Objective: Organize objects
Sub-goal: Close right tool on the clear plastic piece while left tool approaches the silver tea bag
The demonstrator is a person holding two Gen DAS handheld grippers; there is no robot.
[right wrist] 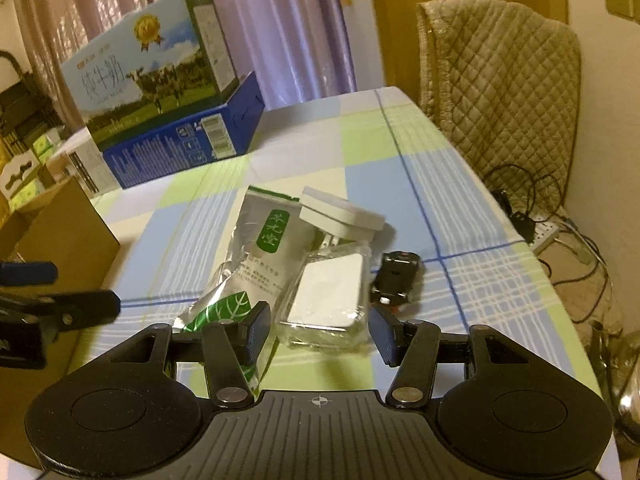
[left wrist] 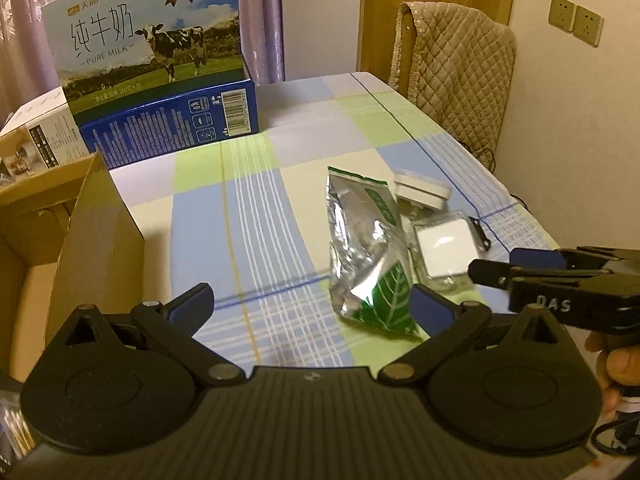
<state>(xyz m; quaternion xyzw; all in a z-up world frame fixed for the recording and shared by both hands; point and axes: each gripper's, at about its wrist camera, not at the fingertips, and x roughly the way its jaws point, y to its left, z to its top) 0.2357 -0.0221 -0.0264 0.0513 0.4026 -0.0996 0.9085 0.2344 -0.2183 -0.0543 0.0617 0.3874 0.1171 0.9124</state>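
Wrapped white block [right wrist: 330,300] just ahead of the empty, spread right tool [right wrist: 320,334]; left tool [left wrist: 312,304] likewise apart.

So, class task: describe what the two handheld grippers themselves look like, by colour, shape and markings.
Both the left gripper and the right gripper are matte black plastic, with a ribbed central body, two round discs, silver pivot pins and blue ridged pads on the fingers. White letters "DAS" mark the right one's side.

My right gripper [right wrist: 318,330] hangs spread just before a white square block in clear plastic wrap [right wrist: 330,300]. A silver-and-green foil pouch [right wrist: 248,264] touches the block's left side; a small black clip [right wrist: 396,278] lies just right.
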